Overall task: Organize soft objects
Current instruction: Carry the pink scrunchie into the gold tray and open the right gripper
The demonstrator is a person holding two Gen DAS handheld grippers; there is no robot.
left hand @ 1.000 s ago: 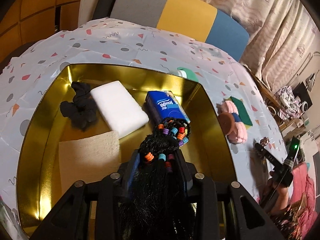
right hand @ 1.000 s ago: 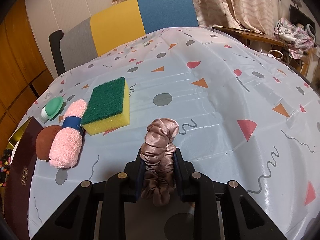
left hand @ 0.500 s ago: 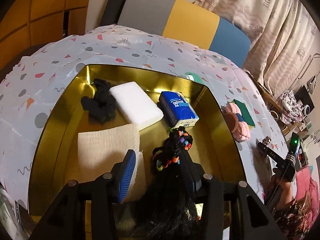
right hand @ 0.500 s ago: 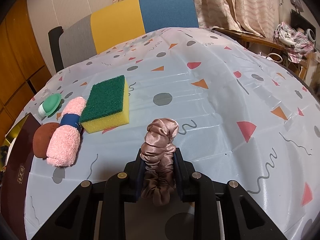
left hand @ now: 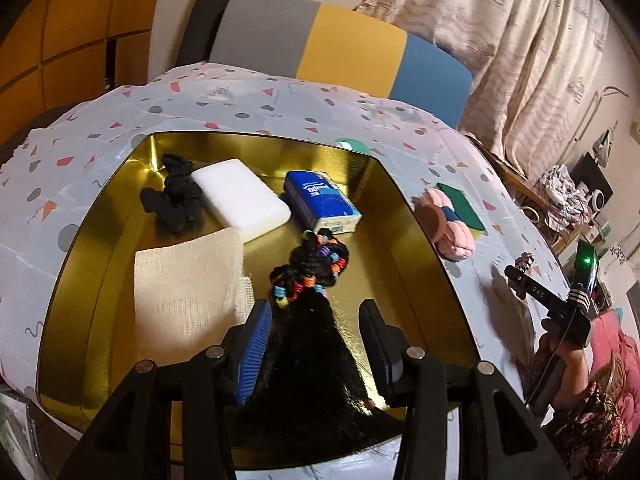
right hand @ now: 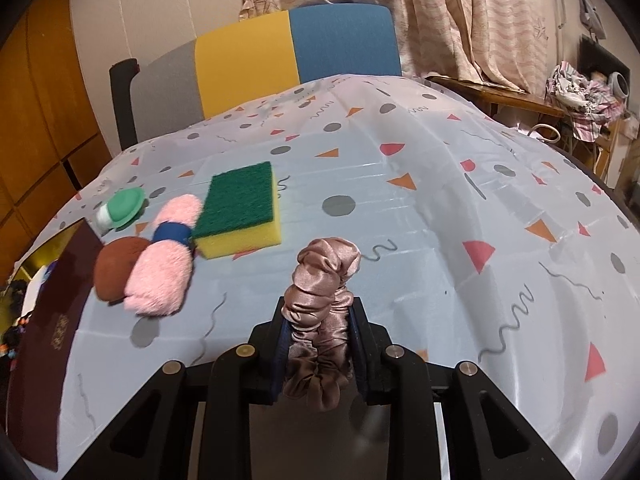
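A gold tray (left hand: 416, 240) holds a black scrunchie (left hand: 174, 200), a white sponge (left hand: 240, 196), a blue tissue pack (left hand: 320, 204), a beige cloth (left hand: 188, 284) and a black hairpiece with coloured beads (left hand: 312, 276). My left gripper (left hand: 316, 320) is open around the hairpiece, which lies in the tray between the fingers. My right gripper (right hand: 320, 320) is shut on a mauve satin scrunchie (right hand: 324, 280) above the tablecloth. A pink fluffy roll (right hand: 164, 256), a brown pad (right hand: 116, 268) and a green-and-yellow sponge (right hand: 240, 208) lie on the cloth to its left.
A green-capped item (right hand: 120, 208) lies near the tray's dark outer wall (right hand: 44, 340). A grey, yellow and blue chair back (right hand: 260, 56) stands behind the table. Curtains and a cluttered side table (right hand: 500, 96) are at the right.
My left gripper opened and let go of the beaded hairpiece, which now rests in the tray; the gripper drew back and up. The right gripper moved a little with its scrunchie.
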